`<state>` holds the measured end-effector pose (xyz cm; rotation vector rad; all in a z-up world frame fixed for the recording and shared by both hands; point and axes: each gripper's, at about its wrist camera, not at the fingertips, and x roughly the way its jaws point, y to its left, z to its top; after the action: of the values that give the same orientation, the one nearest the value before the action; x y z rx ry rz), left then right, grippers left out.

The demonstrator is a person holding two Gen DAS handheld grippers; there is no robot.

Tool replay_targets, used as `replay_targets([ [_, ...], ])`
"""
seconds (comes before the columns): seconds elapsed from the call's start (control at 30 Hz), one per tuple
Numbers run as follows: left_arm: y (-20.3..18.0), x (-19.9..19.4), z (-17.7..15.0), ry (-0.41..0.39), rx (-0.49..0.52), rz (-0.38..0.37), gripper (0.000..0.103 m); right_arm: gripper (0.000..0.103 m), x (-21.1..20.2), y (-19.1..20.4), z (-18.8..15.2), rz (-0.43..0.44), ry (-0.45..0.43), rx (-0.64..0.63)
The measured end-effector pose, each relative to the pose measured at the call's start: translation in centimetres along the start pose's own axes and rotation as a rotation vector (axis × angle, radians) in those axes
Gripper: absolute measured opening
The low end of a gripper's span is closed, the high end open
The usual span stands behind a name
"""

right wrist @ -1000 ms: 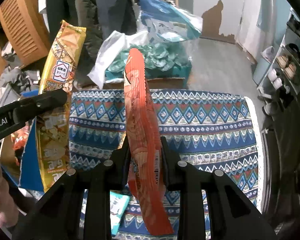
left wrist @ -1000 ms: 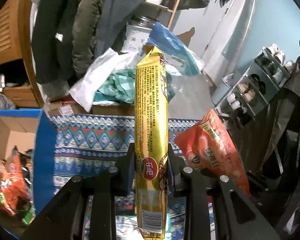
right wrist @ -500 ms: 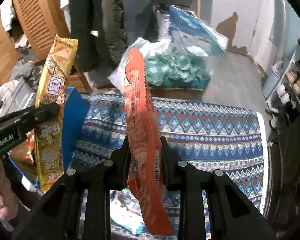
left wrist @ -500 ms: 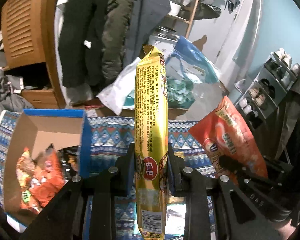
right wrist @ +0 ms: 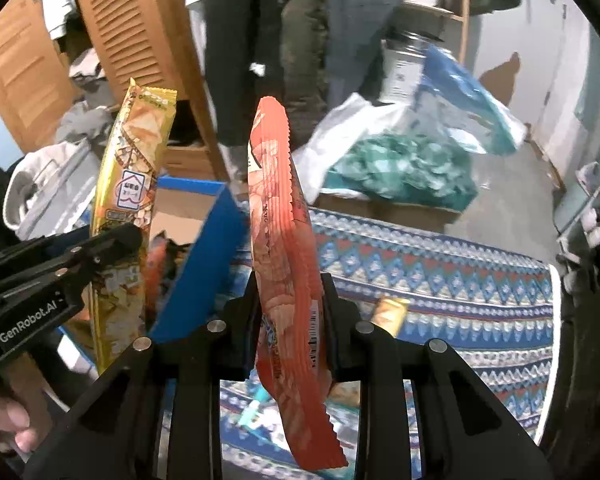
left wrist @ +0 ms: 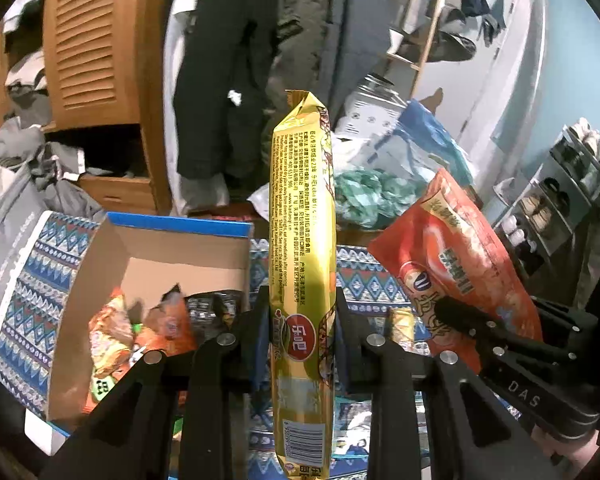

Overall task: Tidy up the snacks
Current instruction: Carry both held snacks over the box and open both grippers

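Observation:
My left gripper [left wrist: 302, 332] is shut on a long gold snack packet [left wrist: 302, 240], held upright above the patterned cloth. My right gripper [right wrist: 288, 312] is shut on an orange-red snack bag [right wrist: 280, 240], also upright. An open cardboard box with blue edges [left wrist: 172, 256] holds several orange snack bags [left wrist: 140, 332] and lies below and left of the left gripper. In the right wrist view the box [right wrist: 204, 240] is at left, with the gold packet [right wrist: 132, 200] and left gripper [right wrist: 112, 244] over it. The right gripper and its red bag [left wrist: 456, 264] show at right in the left wrist view.
A blue patterned cloth [right wrist: 440, 272] covers the surface, with a small gold packet [right wrist: 388, 312] and other packets lying on it. Behind are a wooden louvred cabinet [left wrist: 96, 40], hanging clothes [left wrist: 228, 80], a teal bag pile [right wrist: 400, 164] and a shoe rack [left wrist: 560, 188].
Both grippers have moved left with their snacks. The box has come fully into view under the left gripper, and its snacks now show.

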<state>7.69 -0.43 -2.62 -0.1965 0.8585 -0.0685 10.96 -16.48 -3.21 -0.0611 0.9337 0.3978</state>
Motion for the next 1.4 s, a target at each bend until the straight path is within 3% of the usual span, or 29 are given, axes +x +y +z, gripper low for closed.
replay_targets([
  [0.57,7.7,-1.3,-0.4,-0.016,-0.072,0.099,0.027,0.026,4.2,8.2,2.4,0.09,0.054,-0.088],
  [0.97,13.4,-0.2,-1.3,0.013,-0.151,0.153,0.027,0.026,8.0,12.5,3.4,0.129,0.11,-0.115],
  [1.4,16.2,1.8,-2.4,0.084,-0.2,0.175,0.027,0.026,10.7,15.8,3.1,0.146,0.156,-0.158],
])
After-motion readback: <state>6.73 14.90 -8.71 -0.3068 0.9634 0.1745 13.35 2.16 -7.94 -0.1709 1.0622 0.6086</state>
